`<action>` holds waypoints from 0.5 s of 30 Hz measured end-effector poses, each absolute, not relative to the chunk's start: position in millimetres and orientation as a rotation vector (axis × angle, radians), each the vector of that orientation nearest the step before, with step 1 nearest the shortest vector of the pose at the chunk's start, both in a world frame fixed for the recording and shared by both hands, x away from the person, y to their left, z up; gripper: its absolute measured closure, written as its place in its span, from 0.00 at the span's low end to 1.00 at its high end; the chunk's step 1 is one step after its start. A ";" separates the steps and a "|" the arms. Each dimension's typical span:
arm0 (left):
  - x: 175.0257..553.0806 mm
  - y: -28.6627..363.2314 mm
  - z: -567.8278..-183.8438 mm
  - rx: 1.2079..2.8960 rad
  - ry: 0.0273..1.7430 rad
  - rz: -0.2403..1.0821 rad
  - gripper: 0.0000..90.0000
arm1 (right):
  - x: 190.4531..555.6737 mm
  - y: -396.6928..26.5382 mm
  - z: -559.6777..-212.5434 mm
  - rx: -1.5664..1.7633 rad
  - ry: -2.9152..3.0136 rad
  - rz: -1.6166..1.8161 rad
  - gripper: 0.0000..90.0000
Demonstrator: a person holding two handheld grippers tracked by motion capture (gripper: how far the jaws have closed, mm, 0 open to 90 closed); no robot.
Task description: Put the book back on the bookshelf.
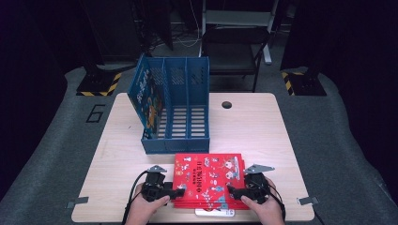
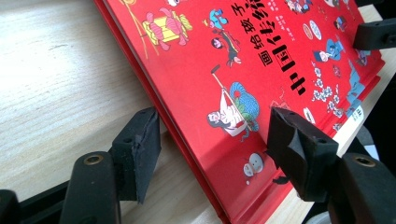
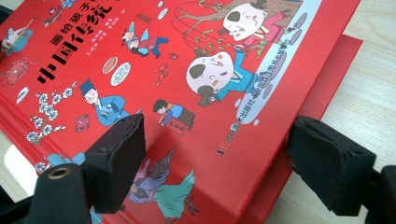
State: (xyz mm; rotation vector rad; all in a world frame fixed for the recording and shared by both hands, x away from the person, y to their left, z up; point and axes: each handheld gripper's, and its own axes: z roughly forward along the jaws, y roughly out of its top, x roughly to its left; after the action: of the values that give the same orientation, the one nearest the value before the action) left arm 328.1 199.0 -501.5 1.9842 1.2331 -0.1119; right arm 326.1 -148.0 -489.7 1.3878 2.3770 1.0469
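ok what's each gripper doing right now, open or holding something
left gripper: open, jaws straddling the left edge of the red book, not clamped.
right gripper: open, jaws either side of the book's right edge, no grip yet.

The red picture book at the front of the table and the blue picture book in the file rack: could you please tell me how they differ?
The red picture book lies flat on the wooden table; the blue picture book stands on edge, leaning, in the leftmost slot of the blue plastic file rack. The red one sits between the left gripper and right gripper; the blue one is far from both. Both have illustrated covers.
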 end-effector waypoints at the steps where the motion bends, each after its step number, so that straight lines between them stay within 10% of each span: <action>1: 327.6 198.6 -501.6 1.986 1.232 -0.100 0.40 | 326.2 -147.8 -489.5 1.394 2.378 1.046 0.21; 15: 331.6 223.4 -501.1 1.940 1.319 -0.061 0.39 | 334.6 -124.7 -490.8 1.337 2.410 1.082 0.21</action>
State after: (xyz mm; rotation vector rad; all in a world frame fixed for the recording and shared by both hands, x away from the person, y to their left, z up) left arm 331.6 223.4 -501.1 1.9399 1.3187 -0.0614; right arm 334.6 -124.7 -490.8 1.3369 2.4097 1.0824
